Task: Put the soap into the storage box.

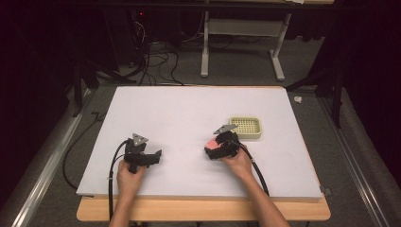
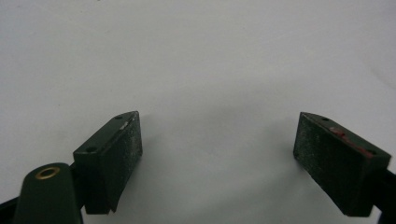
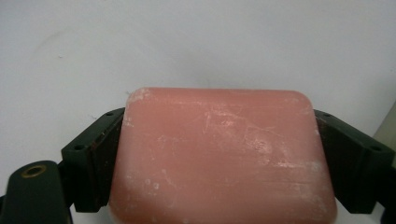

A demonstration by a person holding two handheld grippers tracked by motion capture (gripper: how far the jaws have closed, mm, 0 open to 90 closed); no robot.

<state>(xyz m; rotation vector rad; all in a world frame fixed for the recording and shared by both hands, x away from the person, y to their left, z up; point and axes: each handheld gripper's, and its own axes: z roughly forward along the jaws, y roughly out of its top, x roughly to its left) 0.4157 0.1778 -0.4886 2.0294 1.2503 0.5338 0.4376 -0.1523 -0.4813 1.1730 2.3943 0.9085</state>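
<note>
A pink bar of soap (image 3: 219,154) with rounded corners and a scuffed top sits between the two jaws of my right gripper (image 3: 219,158), which is shut on its sides. From above, the soap (image 1: 212,142) shows as a pink patch in my right gripper (image 1: 218,147), just left of and nearer than a pale green soap dish (image 1: 245,127) with a grid top. My left gripper (image 1: 142,158) rests low over the white mat at the front left. Its jaws stand wide apart, the gripper (image 2: 217,144) open with only bare mat between them.
A white mat (image 1: 189,118) covers most of the wooden table (image 1: 203,210). Cables trail from both grippers over the front edge. Beyond the table are a grey floor, a tangle of cables and a metal stand (image 1: 243,42).
</note>
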